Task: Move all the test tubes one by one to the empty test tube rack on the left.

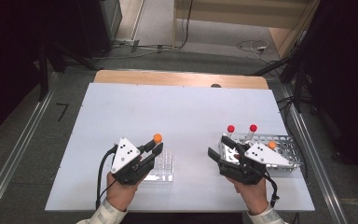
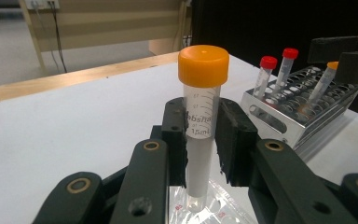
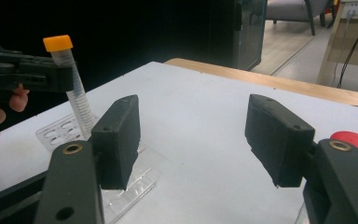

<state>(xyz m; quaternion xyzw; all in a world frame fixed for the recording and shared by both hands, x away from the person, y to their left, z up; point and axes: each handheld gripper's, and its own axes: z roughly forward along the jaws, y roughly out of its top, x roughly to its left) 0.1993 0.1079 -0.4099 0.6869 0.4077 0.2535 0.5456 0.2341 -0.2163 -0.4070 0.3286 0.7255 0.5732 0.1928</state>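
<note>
- above the clear rack (image 1: 164,164), the left gripper (image 1: 154,147) clamps the orange-capped tube (image 2: 200,116), upright.
- right of that rack, the right gripper (image 3: 193,140) — jaws wide apart, nothing between them — sits by the metal rack (image 1: 286,147).

Two orange-capped clear plastic tubes: one (image 2: 200,116) between the left gripper's (image 2: 201,135) jaws, one (image 1: 271,145) beside the right gripper (image 1: 226,156). Two red-capped tubes (image 1: 231,129). Two racks: clear plastic rack (image 1: 164,163), perforated metal rack (image 1: 289,144).
</note>
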